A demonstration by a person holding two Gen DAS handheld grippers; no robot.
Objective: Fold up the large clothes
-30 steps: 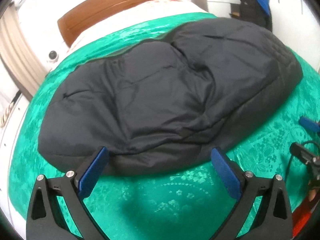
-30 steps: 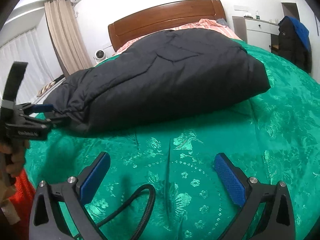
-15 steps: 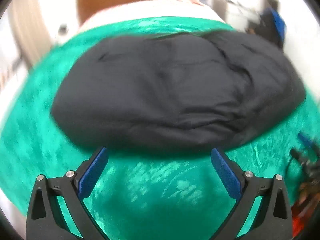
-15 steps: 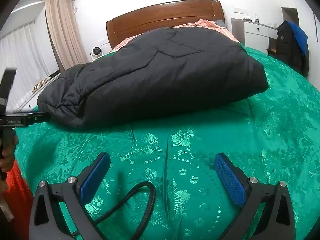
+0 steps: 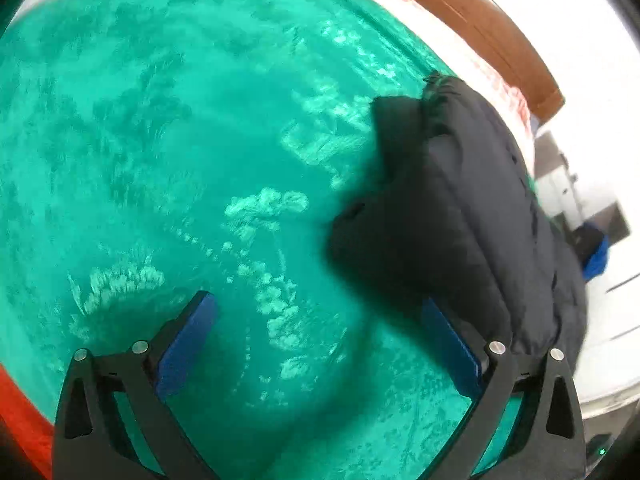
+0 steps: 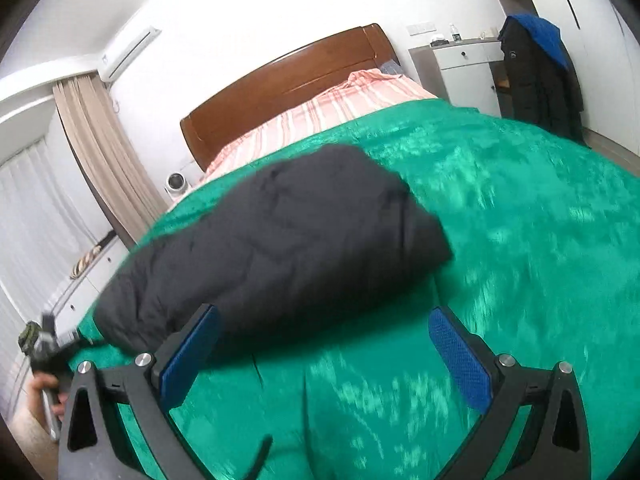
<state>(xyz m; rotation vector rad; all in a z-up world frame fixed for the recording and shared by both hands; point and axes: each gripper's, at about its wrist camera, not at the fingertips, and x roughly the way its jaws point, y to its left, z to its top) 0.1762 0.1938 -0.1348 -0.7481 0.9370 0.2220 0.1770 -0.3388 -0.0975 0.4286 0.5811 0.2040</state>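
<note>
left gripper (image 5: 316,344) swung off jacket, wide open, empty | right gripper (image 6: 324,344) wide open, empty, now nearer | folded black puffer jacket (image 6: 280,240) lies mid-bedspread (image 6: 520,240), toward left edge | likely between grasps

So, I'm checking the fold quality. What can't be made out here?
- Black jacket, right wrist view: motion blur hides seams; its near end sits behind a blue pad.
- Jacket, left wrist view: lower end behind the gripper finger.
- Left gripper, right wrist view: small, blurred.

No lettering, label or number is legible anywhere — both views are too blurred.
</note>
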